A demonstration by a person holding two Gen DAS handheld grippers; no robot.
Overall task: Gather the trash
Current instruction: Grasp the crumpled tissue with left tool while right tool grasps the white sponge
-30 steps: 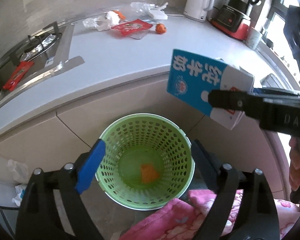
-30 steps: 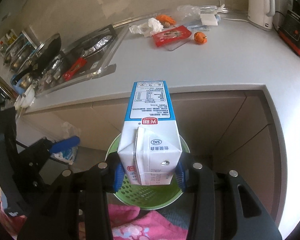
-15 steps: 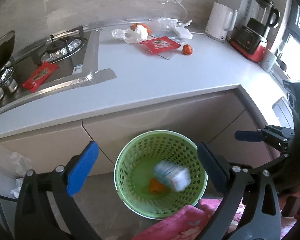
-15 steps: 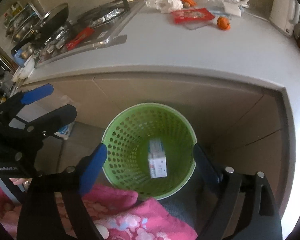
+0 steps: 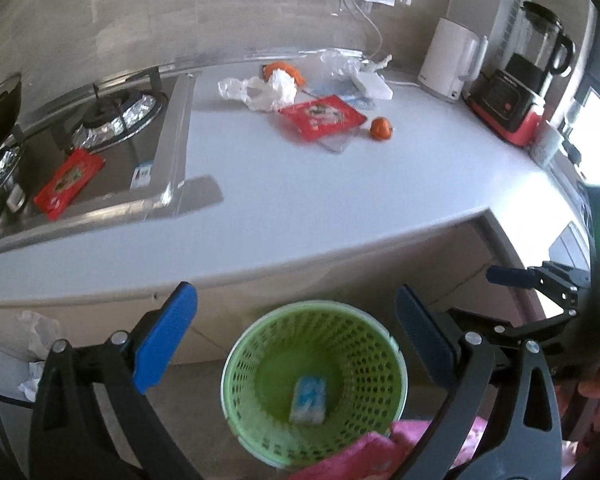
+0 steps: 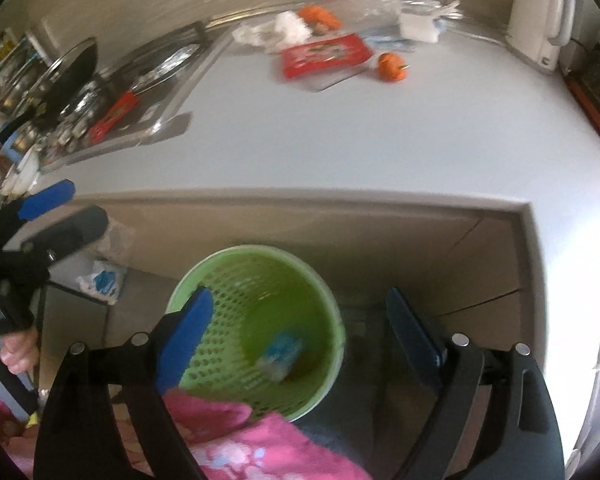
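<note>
1. Step in hand, as I read it: one piece of trash is binned. The milk carton lies at the bottom of the green basket, which stands on the floor below the near edge of the surface.
2. Left tongs: released, jaws wide, nothing between them; they hang above the basket.
3. Right tongs: released too, jaws spread wide and empty, right over the basket mouth.
4. Carton look: small blue-and-white box, lying on its side, blurred in both views, so the print is unreadable.
5. Trash left on the far part of the surface: red wrapper, orange fruit or peel just right of it, crumpled white tissue and clear plastic bag to the far left of the wrapper, another orange scrap behind the tissue.
6. A second red wrapper sits on the stove at the left.
7. Next move probably calls for lifting one pair of tongs up and out to the far cluster. The flat wrapper likely needs an edge pinch, low and slanted, since it lies flush on the surface.
8. Kettle and blender at far right look like appliances, not trash; leave them.
</note>
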